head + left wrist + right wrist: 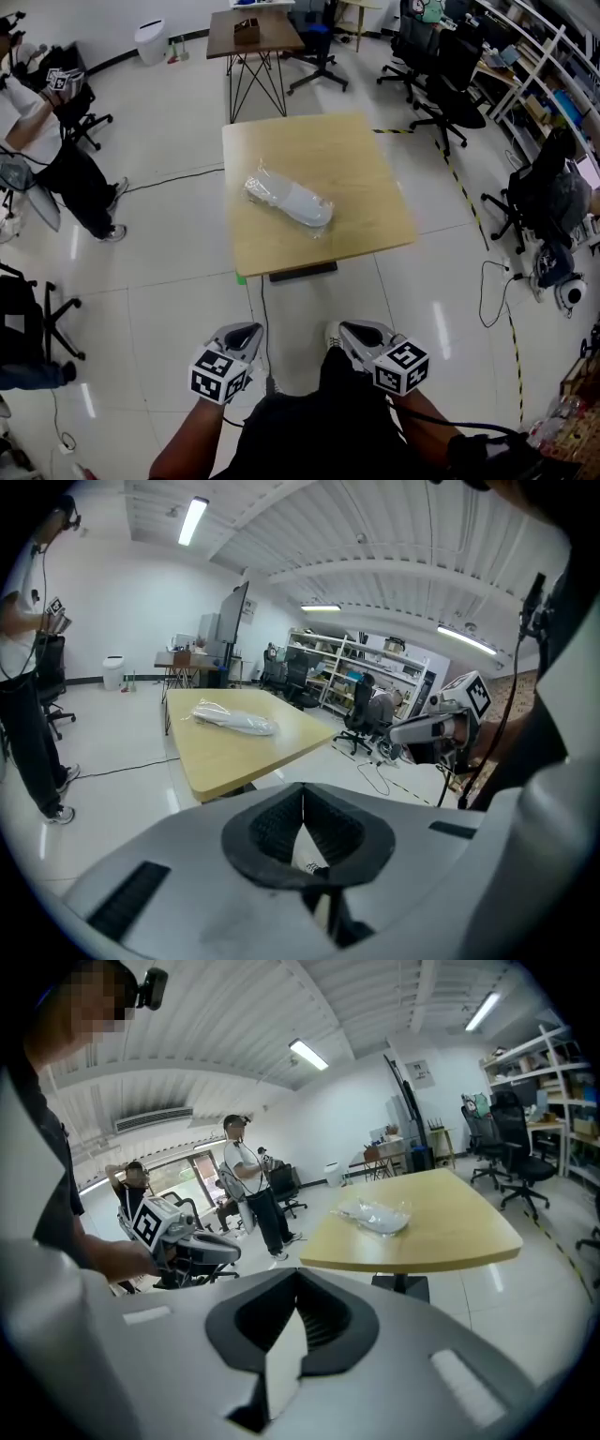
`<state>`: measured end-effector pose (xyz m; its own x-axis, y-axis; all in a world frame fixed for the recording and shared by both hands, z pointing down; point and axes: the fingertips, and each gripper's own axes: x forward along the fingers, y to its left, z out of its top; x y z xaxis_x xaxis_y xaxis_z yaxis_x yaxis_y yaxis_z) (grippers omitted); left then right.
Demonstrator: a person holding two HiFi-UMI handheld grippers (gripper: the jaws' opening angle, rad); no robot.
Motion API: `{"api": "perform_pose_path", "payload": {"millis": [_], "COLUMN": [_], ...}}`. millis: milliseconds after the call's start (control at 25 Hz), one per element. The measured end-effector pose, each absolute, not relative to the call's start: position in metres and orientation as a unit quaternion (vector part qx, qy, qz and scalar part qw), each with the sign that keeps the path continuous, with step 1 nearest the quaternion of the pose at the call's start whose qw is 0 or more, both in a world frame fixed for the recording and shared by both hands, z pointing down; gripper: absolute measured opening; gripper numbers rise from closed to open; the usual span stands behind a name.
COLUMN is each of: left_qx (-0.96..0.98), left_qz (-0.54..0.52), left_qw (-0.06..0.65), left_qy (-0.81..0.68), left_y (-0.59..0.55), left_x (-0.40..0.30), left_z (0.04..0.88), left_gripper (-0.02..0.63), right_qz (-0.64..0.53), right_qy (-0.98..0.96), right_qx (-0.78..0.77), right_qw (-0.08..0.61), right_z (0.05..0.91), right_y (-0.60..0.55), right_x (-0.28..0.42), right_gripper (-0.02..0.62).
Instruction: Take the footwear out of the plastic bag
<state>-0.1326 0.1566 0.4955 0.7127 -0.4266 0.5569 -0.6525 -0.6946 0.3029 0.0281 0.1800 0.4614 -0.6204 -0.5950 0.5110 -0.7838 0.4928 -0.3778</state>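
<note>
A clear plastic bag with a white shoe inside [287, 200] lies near the middle of the wooden table [366, 178]. The same bag [233, 718] shows far ahead in the left gripper view, and the bag [379, 1215] shows far ahead in the right gripper view. My left gripper [246, 333] and right gripper [349, 330] hang low in front of my body, well short of the table. Both are shut with nothing between their jaws. The left gripper [302, 799] and the right gripper [298, 1290] each show closed pads.
Office chairs [450, 80] and shelves [544, 66] line the right side. A second small table [255, 37] stands behind the wooden one. A person [56, 150] stands at the far left. Cables [497, 281] run across the white floor.
</note>
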Motion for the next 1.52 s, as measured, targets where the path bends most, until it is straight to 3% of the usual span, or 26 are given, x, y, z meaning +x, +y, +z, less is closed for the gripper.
{"api": "perform_pose_path", "payload": {"millis": [160, 480, 880, 1080, 1280, 1520], "left_qx": [0.88, 0.833, 0.847, 0.853, 0.855, 0.869], "left_qz": [0.25, 0.23, 0.244, 0.235, 0.211, 0.262], "left_qw": [0.242, 0.308, 0.276, 0.233, 0.247, 0.23], "left_qy": [-0.322, -0.398, -0.382, -0.403, -0.403, -0.35], "left_y": [0.119, 0.051, 0.004, -0.019, -0.027, -0.051], "left_x": [-0.095, -0.039, 0.012, 0.005, -0.002, -0.029], "left_z": [0.491, 0.498, 0.49, 0.483, 0.488, 0.513], "left_gripper": [0.008, 0.009, 0.009, 0.009, 0.008, 0.009], "right_qz": [0.306, 0.312, 0.316, 0.294, 0.291, 0.3], "right_qy": [-0.867, -0.89, -0.884, -0.89, -0.893, -0.877], "right_qx": [0.36, 0.292, 0.312, 0.307, 0.298, 0.32], "right_qw": [0.159, 0.161, 0.148, 0.164, 0.17, 0.198], "right_z": [0.475, 0.487, 0.495, 0.489, 0.489, 0.501], "right_y": [0.126, 0.036, 0.005, -0.004, -0.009, -0.035], "right_x": [0.057, 0.113, 0.171, 0.164, 0.141, 0.114], "right_gripper": [0.003, 0.003, 0.003, 0.003, 0.003, 0.003]}}
